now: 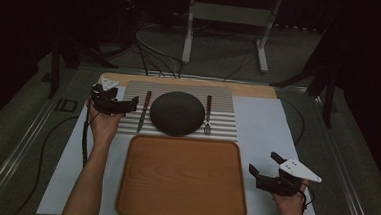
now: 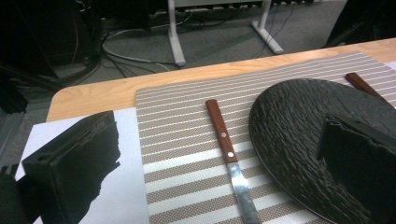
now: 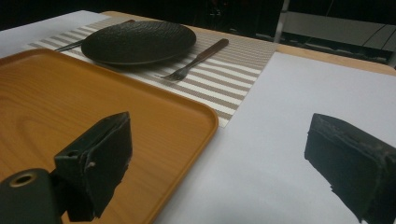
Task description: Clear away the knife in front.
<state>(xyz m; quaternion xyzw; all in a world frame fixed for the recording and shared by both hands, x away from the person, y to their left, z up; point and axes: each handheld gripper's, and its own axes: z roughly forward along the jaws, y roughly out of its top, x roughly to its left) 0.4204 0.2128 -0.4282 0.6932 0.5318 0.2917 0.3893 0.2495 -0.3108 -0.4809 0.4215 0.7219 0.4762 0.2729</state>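
- A white table sheet [image 1: 267, 127] is seen from above, with a striped placemat [image 1: 222, 127] at its far side and a wooden tray [image 1: 182, 177] just in front, their edges close together.
- Bare sheet is left at both sides of the tray.
- The left gripper [image 1: 123, 105] is held at the placemat's left edge, the forearm stretched up from the bottom of the high view. Its jaws are spread wide with nothing between them.
- In the left gripper view, the knife [image 2: 229, 156] is framed between those jaws, untouched.
- The knife is laid lengthwise on the placemat, just left of the dark round plate [image 1: 177, 112]; a reddish-brown riveted handle and a plain steel blade are shown.
- A fork [image 1: 208, 116] is placed right of the plate.
- The right gripper [image 1: 264, 164] is held over bare sheet beside the tray's right edge, jaws spread and empty.
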